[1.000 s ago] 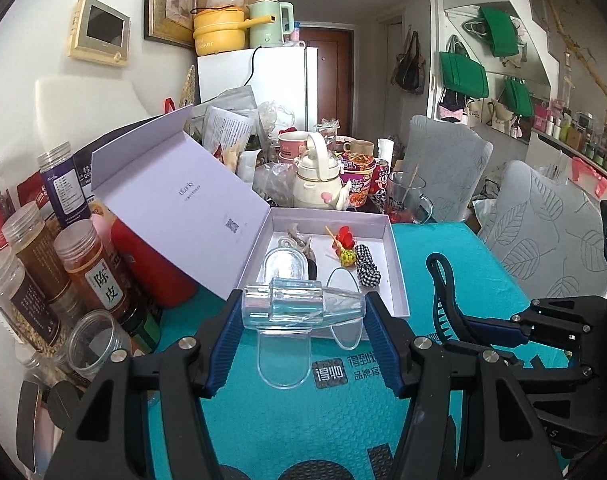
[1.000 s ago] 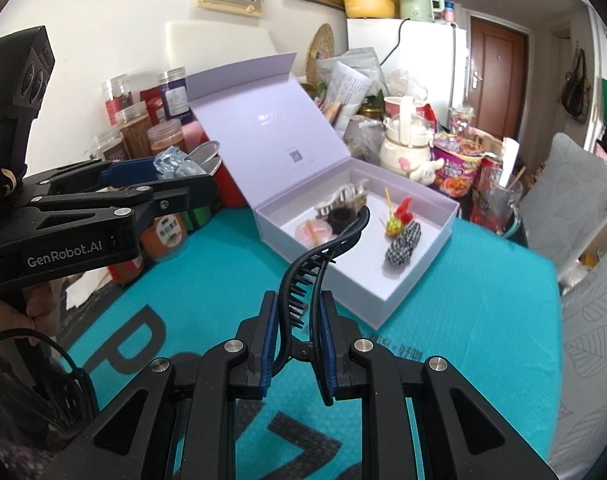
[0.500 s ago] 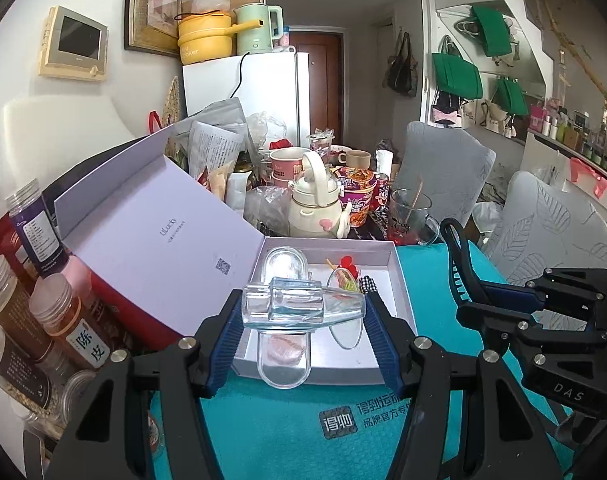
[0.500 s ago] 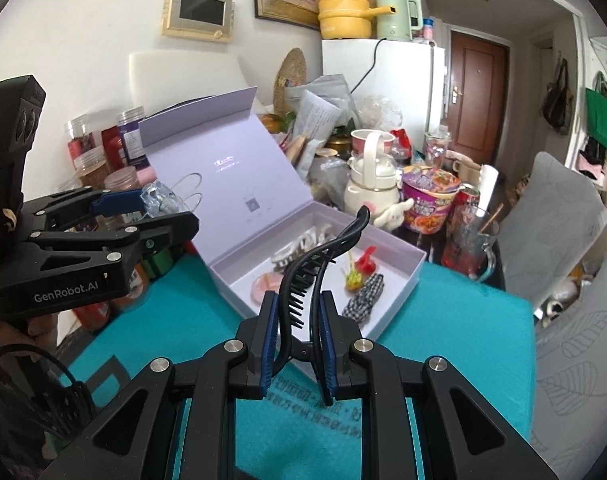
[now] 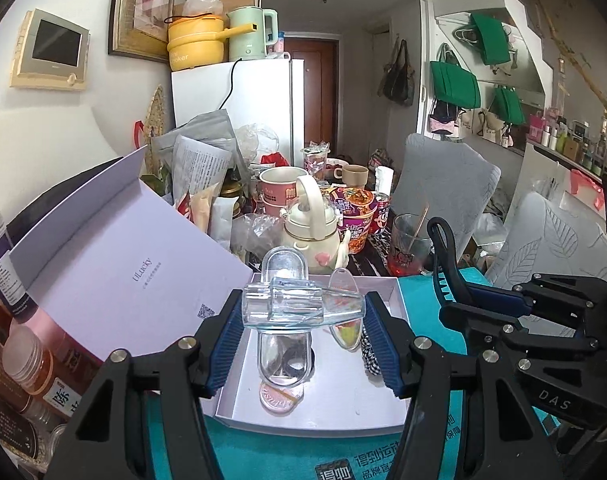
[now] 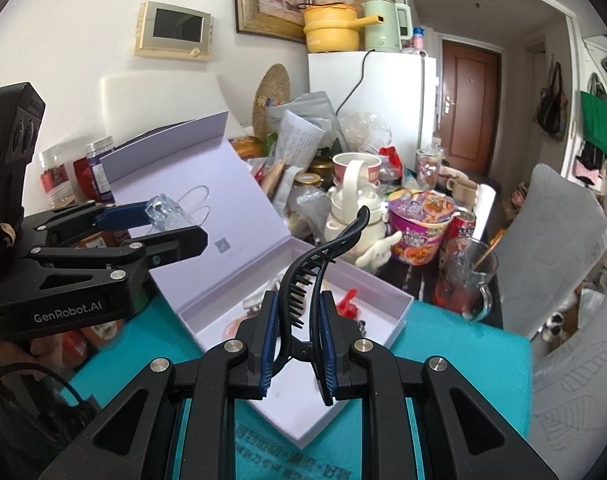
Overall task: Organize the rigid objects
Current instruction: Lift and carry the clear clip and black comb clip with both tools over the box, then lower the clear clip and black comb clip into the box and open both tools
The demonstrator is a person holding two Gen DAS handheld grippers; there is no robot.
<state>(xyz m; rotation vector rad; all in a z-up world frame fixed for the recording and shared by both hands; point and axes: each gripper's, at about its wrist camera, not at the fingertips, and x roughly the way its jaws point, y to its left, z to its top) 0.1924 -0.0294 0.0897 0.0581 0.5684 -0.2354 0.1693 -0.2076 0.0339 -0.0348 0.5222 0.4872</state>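
Note:
An open lilac gift box [image 5: 343, 408] stands on the teal mat, also in the right wrist view [image 6: 367, 292]; its lid [image 5: 115, 276] leans back to the left. My left gripper [image 5: 303, 320] is shut on a clear plastic hair clip [image 5: 299, 306] and holds it above the box's near left part. My right gripper [image 6: 297, 332] is shut on a black claw hair clip [image 6: 323, 256], held above the box's front edge. Inside the box lie a pink round item [image 5: 279, 396], a black-and-white checked hair tie [image 5: 369, 354] and a red ornament [image 6: 349, 304].
Spice jars [image 5: 31, 368] crowd the left edge. Behind the box stand a cream kettle [image 5: 313, 228], a noodle cup [image 5: 353, 210], a glass mug [image 5: 409, 246] and paper bags [image 5: 199, 160]. Grey chairs [image 5: 443, 184] stand to the right. The teal mat [image 6: 455, 368] runs right of the box.
Both grippers have moved forward and up over the box with their clips still held. The box now lies right under them, and the left view has tilted up.

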